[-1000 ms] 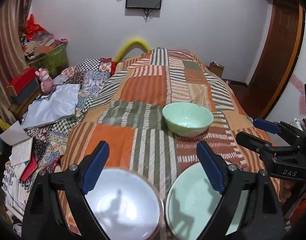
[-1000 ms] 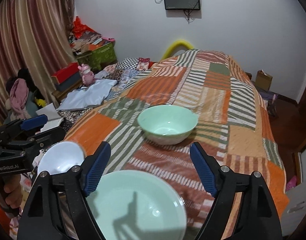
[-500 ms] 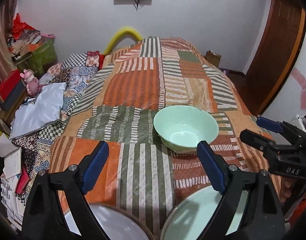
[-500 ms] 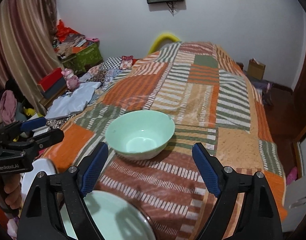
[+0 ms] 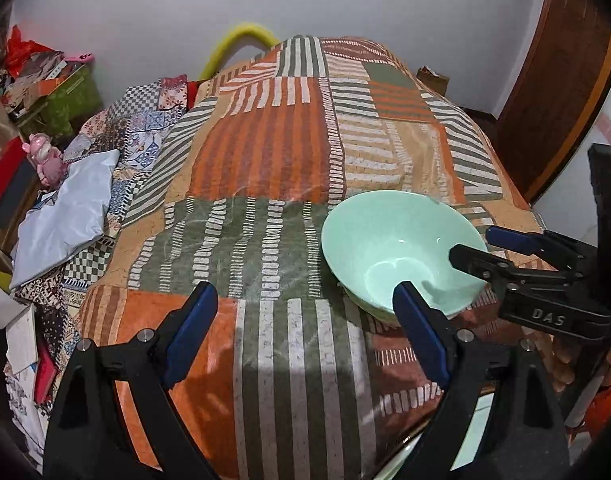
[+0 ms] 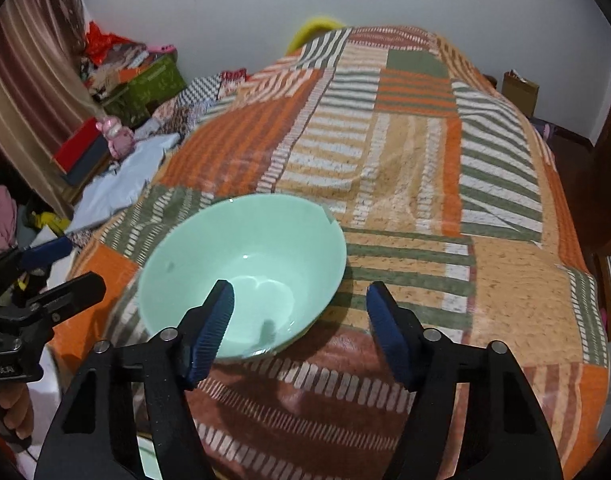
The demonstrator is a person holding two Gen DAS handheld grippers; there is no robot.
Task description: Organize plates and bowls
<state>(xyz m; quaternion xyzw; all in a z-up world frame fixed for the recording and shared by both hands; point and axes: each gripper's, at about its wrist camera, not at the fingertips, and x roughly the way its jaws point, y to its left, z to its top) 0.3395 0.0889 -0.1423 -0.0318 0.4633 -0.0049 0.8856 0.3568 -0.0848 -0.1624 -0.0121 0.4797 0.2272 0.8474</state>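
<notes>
Pale green glazed bowl (image 6: 241, 268), upright on striped patchwork bedspread (image 6: 405, 184). Right gripper (image 6: 299, 330): jaws closing astride near rim, not yet clamped; best seated deeper, squarely over the wall. Left gripper (image 5: 305, 332): jaws wide apart, empty.

A bed (image 5: 289, 184) fills the room, covered by a patchwork quilt (image 6: 417, 168) of orange, green and cream stripes. Behind it stands a plain white wall (image 5: 385, 4). A brown wooden door (image 5: 557, 92) is at right. At left hang striped curtains (image 6: 21, 92), beside a green box (image 6: 153, 84), a pink toy (image 5: 47, 160) and scattered clothes.
</notes>
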